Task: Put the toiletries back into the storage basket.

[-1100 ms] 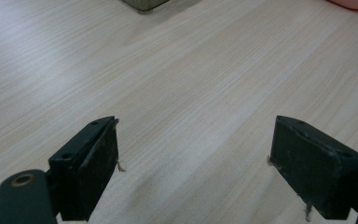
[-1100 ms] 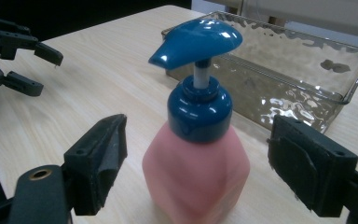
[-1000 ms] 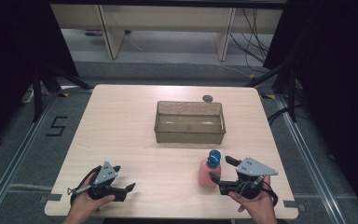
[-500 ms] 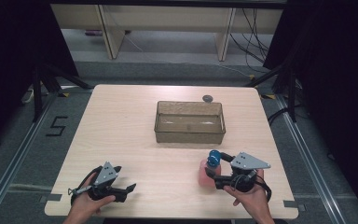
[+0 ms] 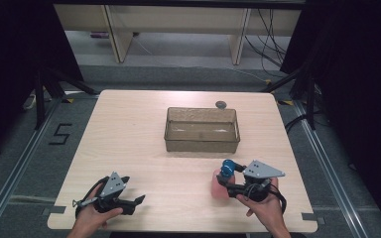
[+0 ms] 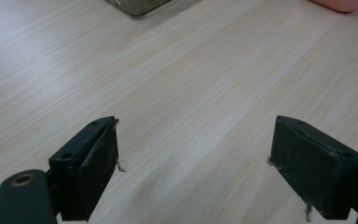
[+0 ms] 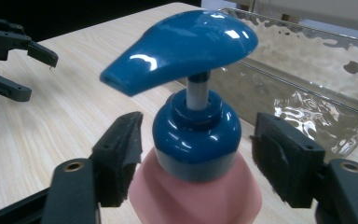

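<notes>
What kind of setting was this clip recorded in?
Probably a lab recording station: a bare wooden table on a taped floor marked with a number 5, dark curtains at the sides, and loose cables behind.

Lab: railed test table [image 5: 129,148], cables [image 5: 270,34]

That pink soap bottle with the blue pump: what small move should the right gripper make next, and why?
Probably finish closing. The right gripper has just been closing, and its jaws now flank the pump bottle at the blue collar, yet a small gap seems to remain on each side. A firm grip should come before any lift, perhaps toward the clear bin.
</notes>
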